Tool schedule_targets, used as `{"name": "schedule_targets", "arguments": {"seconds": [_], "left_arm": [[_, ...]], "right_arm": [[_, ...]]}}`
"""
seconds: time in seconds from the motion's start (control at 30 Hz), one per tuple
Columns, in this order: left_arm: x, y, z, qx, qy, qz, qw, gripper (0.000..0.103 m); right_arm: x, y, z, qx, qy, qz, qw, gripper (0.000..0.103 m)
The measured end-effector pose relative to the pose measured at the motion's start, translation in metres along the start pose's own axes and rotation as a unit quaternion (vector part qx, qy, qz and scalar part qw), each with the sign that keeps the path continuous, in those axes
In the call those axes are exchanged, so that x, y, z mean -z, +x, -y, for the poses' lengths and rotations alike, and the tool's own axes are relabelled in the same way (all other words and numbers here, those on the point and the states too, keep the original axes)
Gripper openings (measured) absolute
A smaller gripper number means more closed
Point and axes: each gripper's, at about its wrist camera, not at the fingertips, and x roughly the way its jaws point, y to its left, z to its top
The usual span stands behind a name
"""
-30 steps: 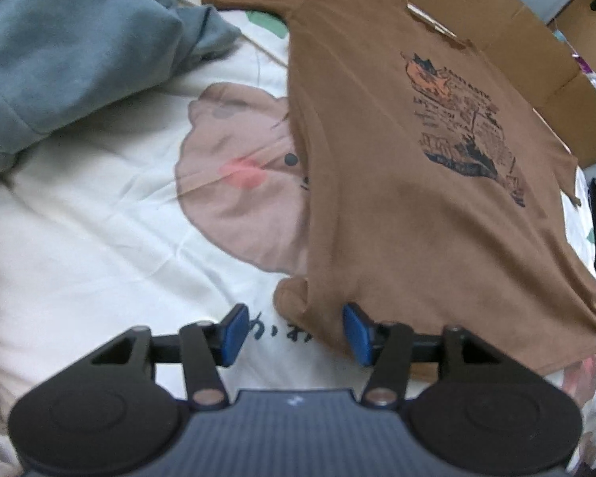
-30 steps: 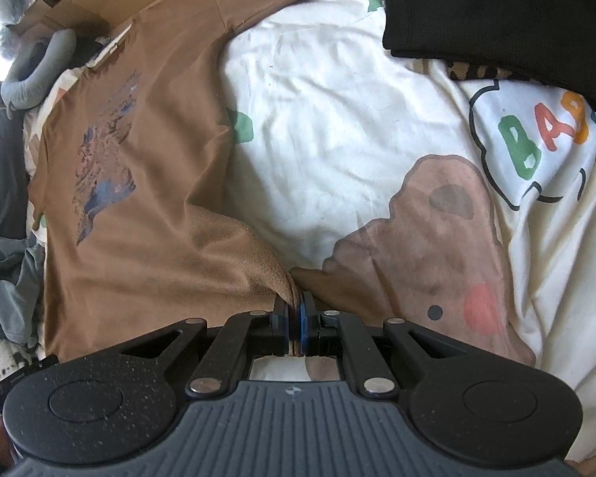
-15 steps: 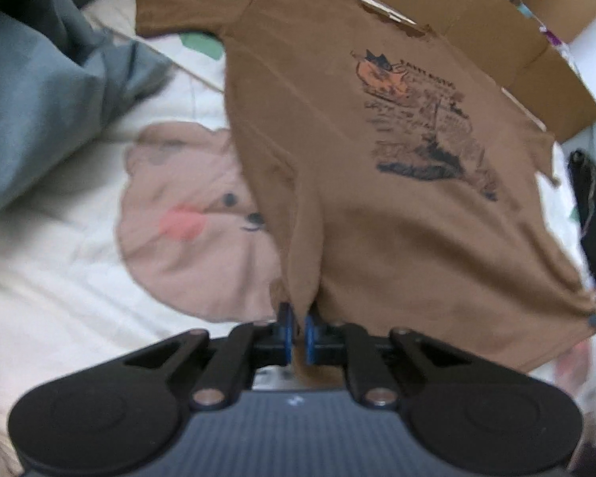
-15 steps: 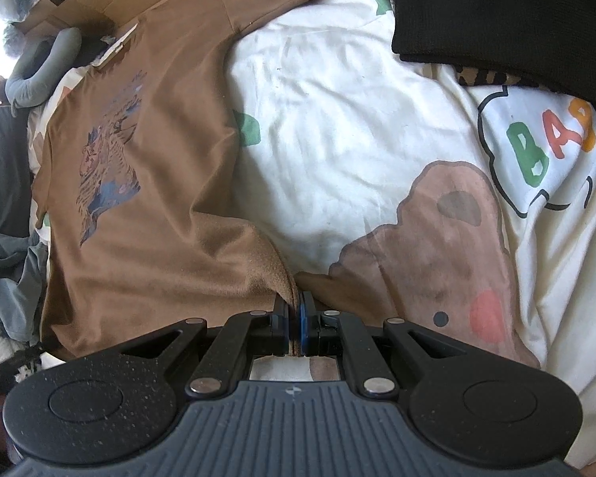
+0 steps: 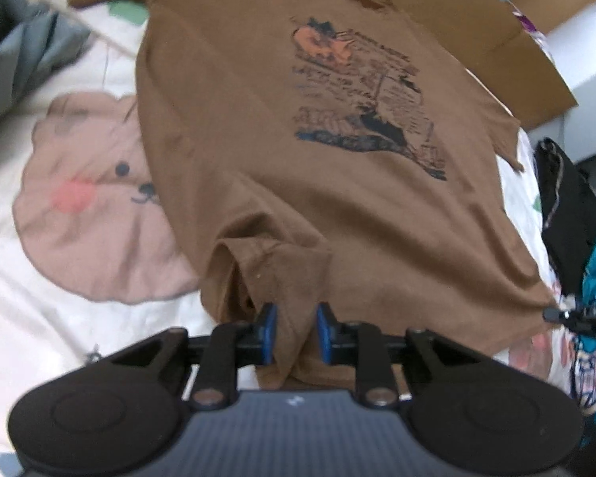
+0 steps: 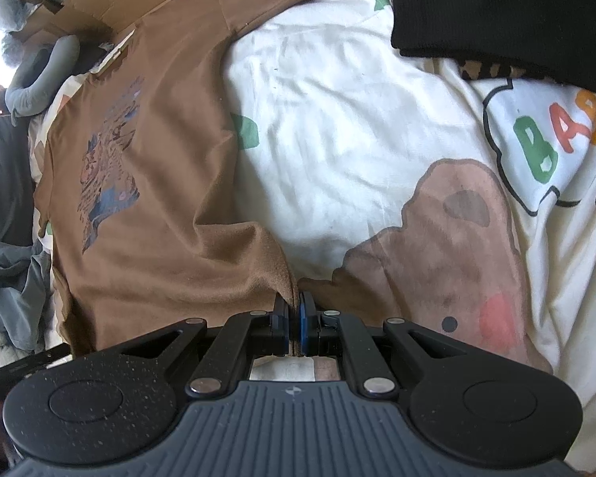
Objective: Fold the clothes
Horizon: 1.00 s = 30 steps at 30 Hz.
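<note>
A brown T-shirt [image 5: 298,167] with a printed picture lies spread on a cream bedsheet; it also shows in the right wrist view [image 6: 147,206]. My left gripper [image 5: 294,332] has its jaws a little apart, with the shirt's bottom left corner lying folded over between them. My right gripper [image 6: 293,326] is shut on the shirt's bottom right corner, low over the sheet. The right gripper also shows at the right edge of the left wrist view [image 5: 576,314].
The bedsheet [image 6: 337,127] has cartoon bear prints. Grey-blue clothing [image 5: 16,51] lies at the left, black clothing [image 6: 496,8] at the upper right. Cardboard [image 5: 476,20] lies beyond the shirt's collar. A black garment [image 5: 564,206] lies at the right.
My left gripper shut on the shirt's bottom left corner, carried it forward over the shirt, then its jaws parted. My right gripper stayed shut on its corner.
</note>
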Motion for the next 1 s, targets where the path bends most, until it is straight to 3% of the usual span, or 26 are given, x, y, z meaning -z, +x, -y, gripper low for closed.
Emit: {"name": "schedule_targets", "arguments": {"seconds": [0.2,0.3,0.4,0.47,0.63,0.83,1.0], "left_arm": [[0.001,-0.011,0.004,0.002,0.002,0.020,0.9998,0.023],[-0.005,-0.024,0.004,-0.026,0.026,0.039,0.9985,0.023],[-0.011,-0.029,0.003,-0.049,0.051,0.043,0.9966,0.034],[-0.014,-0.028,0.007,-0.063,0.086,0.043,0.9933,0.048],[-0.023,-0.023,0.024,-0.082,0.203,0.021,0.9756,0.051],[-0.030,-0.009,0.036,-0.080,0.284,-0.017,0.9553,0.050],[-0.028,0.006,0.043,-0.087,0.353,-0.045,0.9305,0.050]], "right_arm": [[0.001,-0.002,0.002,-0.001,0.000,0.001,1.000,0.003],[0.002,0.001,0.003,0.001,0.002,0.000,1.000,0.003],[0.003,0.003,0.004,0.000,0.003,-0.001,1.000,0.003],[0.004,0.004,0.003,0.001,0.003,-0.002,1.000,0.003],[0.005,0.001,0.004,0.001,0.000,0.000,1.000,0.003],[0.007,0.001,0.005,0.000,0.000,0.000,1.000,0.003],[0.010,0.002,0.006,0.000,-0.001,-0.003,1.000,0.003]]}}
